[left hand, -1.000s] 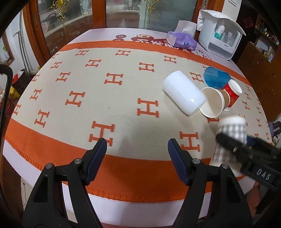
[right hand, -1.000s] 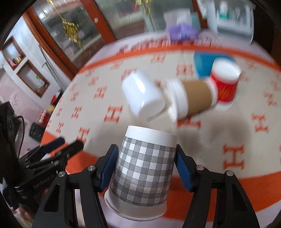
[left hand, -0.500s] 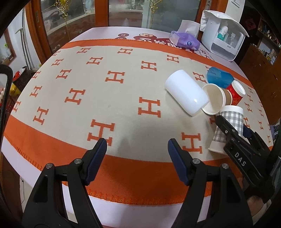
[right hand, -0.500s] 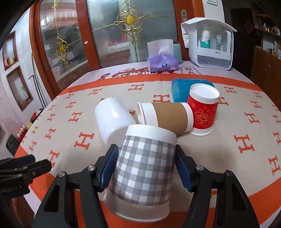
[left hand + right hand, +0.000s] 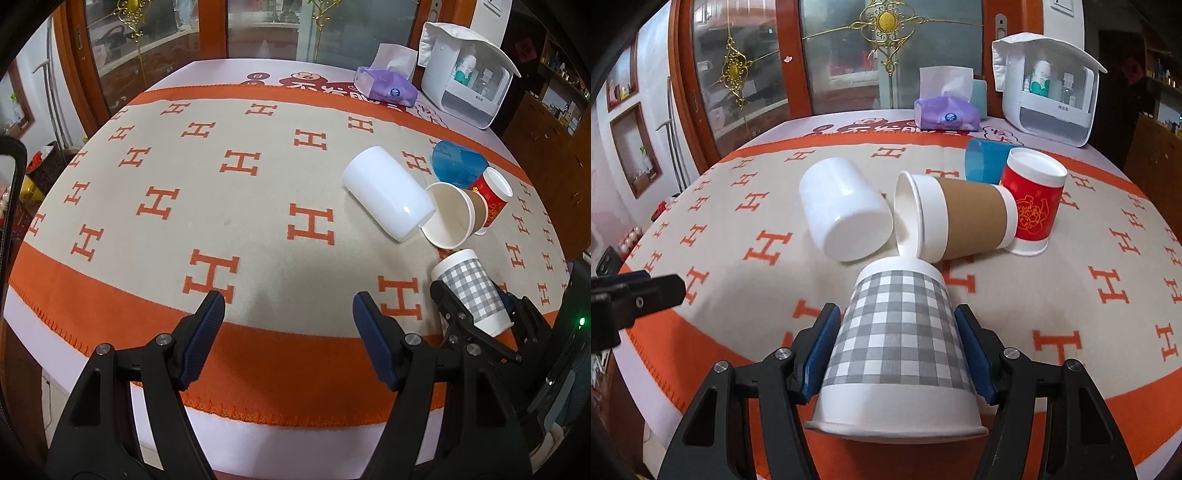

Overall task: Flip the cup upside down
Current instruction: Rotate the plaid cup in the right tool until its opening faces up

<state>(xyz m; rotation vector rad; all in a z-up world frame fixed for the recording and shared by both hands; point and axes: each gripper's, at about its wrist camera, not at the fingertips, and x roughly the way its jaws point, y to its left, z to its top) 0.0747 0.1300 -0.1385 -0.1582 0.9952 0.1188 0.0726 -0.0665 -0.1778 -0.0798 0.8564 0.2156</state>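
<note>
My right gripper [image 5: 897, 350] is shut on a grey-checked paper cup [image 5: 897, 343]. The cup is upside down, rim toward the orange border of the tablecloth, tilted slightly away from me. In the left wrist view the same cup [image 5: 472, 291] sits in the right gripper [image 5: 476, 314] at the right, near the table's front edge. My left gripper [image 5: 288, 325] is open and empty above the front edge of the cloth.
A white cup [image 5: 842, 210] and a brown-sleeved paper cup [image 5: 960, 218] lie on their sides just behind the checked cup. A red cup [image 5: 1034, 203] stands upside down; a blue cup [image 5: 982, 162] lies behind it. A tissue pack [image 5: 945, 114] and white organiser [image 5: 1049, 88] stand at the back.
The right gripper has brought the checked cup down and forward toward the cloth, close to the lying cups. The left gripper has stayed put.
</note>
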